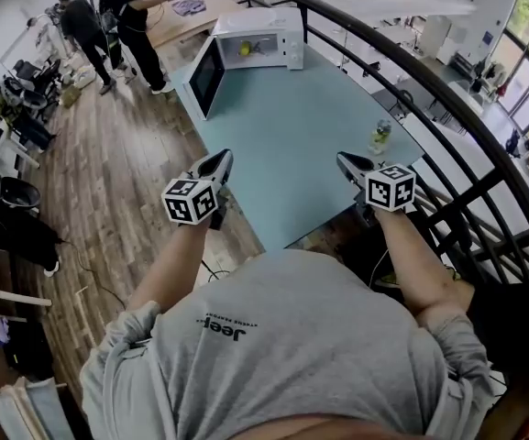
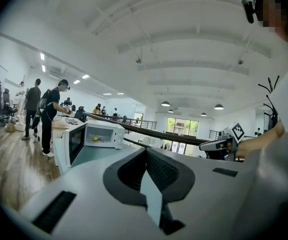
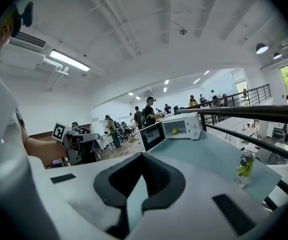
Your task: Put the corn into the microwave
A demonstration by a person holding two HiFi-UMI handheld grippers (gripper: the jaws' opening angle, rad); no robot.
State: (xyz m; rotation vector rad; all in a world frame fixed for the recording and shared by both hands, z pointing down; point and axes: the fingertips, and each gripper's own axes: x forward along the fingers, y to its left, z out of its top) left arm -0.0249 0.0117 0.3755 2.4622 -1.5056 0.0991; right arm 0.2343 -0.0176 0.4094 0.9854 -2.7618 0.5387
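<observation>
Evidently the placing step is finished: the corn (image 1: pixel 244 49) lies inside the microwave (image 1: pixel 273 33), a small yellow thing on the cavity floor, at the far end of the counter (image 1: pixel 292 145). The microwave door (image 1: pixel 205 77) hangs wide open on the person's left side.

- Person stands at the near end of the counter, well apart from the oven
- Left gripper (image 1: pixel 220 161) is held up over the near-left edge of the counter; jaws pressed together, nothing between them
- Right gripper (image 1: pixel 347 162) is held up near the right side; jaws likewise together and empty in its own view
- A bottle (image 1: pixel 380 137) stands by the counter's right edge, near the right gripper, not touched

Judgement: only the door seems left to do, if it counts as part of the task. That would call for a long reach down the counter. The left gripper looks better placed, since the door swings out on that side. Closed jaws could push the door's free edge round until it latches
</observation>
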